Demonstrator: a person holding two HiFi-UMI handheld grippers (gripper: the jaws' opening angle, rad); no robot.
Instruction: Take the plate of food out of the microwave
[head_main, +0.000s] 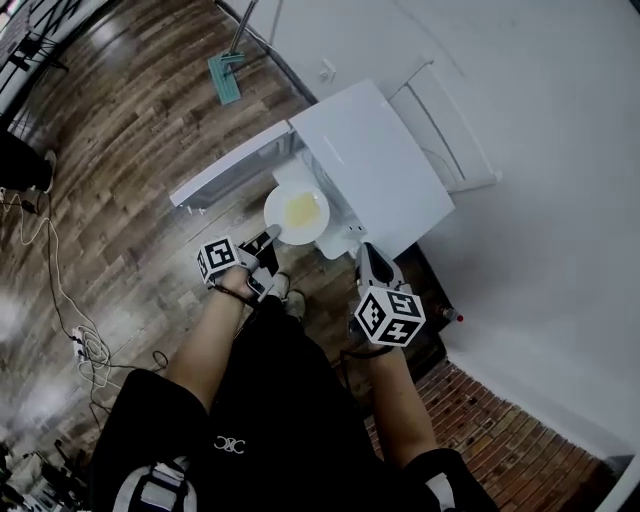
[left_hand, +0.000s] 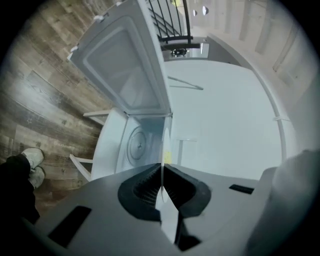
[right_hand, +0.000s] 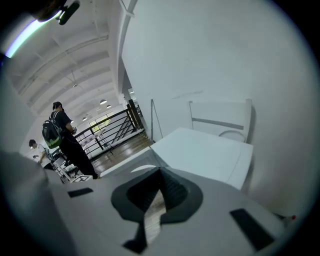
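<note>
While the left gripper (head_main: 272, 236) clamps its rim, the plate (head_main: 297, 211) extends ahead.

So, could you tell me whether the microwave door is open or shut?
Open: the microwave door stands swung out from the microwave, and the left gripper view shows the turntable inside.

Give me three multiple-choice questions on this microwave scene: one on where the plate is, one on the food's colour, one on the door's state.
1. Where is the plate? A on the floor; B at the open front of the microwave; C on its top.
2. What colour is the food? A yellow; B red; C green.
3. The door is: A shut; B open; C missing.
Answers: B, the left gripper holds it there by the rim; A, a yellow patch on white; B, it is swung wide.
</note>
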